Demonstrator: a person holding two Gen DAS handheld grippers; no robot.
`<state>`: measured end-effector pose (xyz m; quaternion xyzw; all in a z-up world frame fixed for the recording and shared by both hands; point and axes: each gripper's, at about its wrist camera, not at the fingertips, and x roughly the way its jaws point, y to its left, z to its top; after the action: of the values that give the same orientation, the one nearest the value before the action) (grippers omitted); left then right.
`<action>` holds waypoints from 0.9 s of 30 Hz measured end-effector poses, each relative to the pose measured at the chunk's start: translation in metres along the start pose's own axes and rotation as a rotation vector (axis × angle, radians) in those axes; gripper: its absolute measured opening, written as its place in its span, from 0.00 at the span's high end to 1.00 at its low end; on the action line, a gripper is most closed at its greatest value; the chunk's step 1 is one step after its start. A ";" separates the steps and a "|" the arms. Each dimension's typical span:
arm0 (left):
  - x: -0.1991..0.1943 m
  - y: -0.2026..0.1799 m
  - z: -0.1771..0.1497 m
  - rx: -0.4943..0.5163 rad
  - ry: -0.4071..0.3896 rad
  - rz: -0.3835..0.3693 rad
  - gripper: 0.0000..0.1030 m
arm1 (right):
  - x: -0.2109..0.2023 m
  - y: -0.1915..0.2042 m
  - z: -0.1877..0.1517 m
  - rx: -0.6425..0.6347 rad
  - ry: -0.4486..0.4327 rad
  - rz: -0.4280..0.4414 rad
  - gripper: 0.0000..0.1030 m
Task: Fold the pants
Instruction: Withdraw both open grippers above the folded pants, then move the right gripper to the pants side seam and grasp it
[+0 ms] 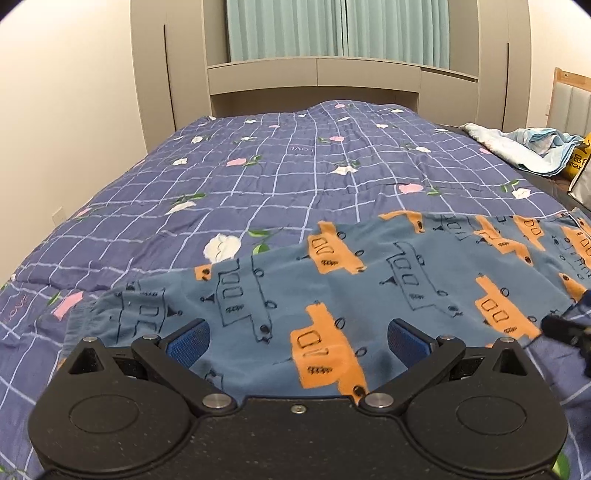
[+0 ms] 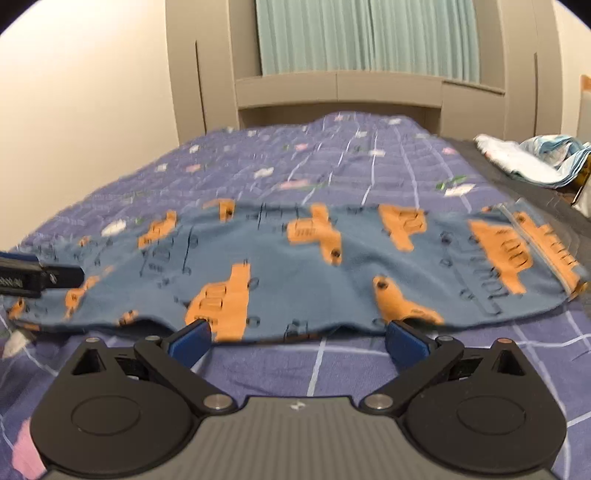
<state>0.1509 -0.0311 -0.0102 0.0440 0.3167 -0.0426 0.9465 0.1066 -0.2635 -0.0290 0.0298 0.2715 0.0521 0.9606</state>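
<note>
Blue fleece pants [image 2: 295, 273] lay flat across the quilt [image 1: 258, 177] — apparently folded once, further folds remaining. Left gripper [image 1: 298, 341] and right gripper [image 2: 298, 341] both gaped wide, holding nothing.

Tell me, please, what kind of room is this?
Most likely a bedroom. A bed with a flowered quilt fills the view, the pants lie on it, and curtains hang above built-in cupboards.

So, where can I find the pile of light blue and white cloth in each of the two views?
Left wrist view: the light blue and white cloth pile lies at the far right edge, beyond the quilt.
Right wrist view: the pile is again at the upper right, past the quilt's edge.
Shared landmark: the teal curtain at top centre.
</note>
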 end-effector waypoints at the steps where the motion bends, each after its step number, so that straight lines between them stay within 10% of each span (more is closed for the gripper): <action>1: 0.002 -0.002 0.002 0.003 0.000 -0.001 0.01 | -0.005 -0.001 0.004 0.003 -0.027 -0.009 0.00; 20: 0.062 -0.066 0.021 0.045 0.114 -0.055 0.01 | 0.045 -0.061 0.030 -0.033 0.093 -0.239 0.00; 27: 0.069 -0.061 0.011 -0.001 0.107 -0.073 0.00 | 0.047 -0.090 0.031 0.013 0.094 -0.189 0.00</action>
<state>0.2061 -0.0962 -0.0469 0.0342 0.3684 -0.0744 0.9261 0.1703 -0.3479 -0.0344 0.0077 0.3183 -0.0391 0.9471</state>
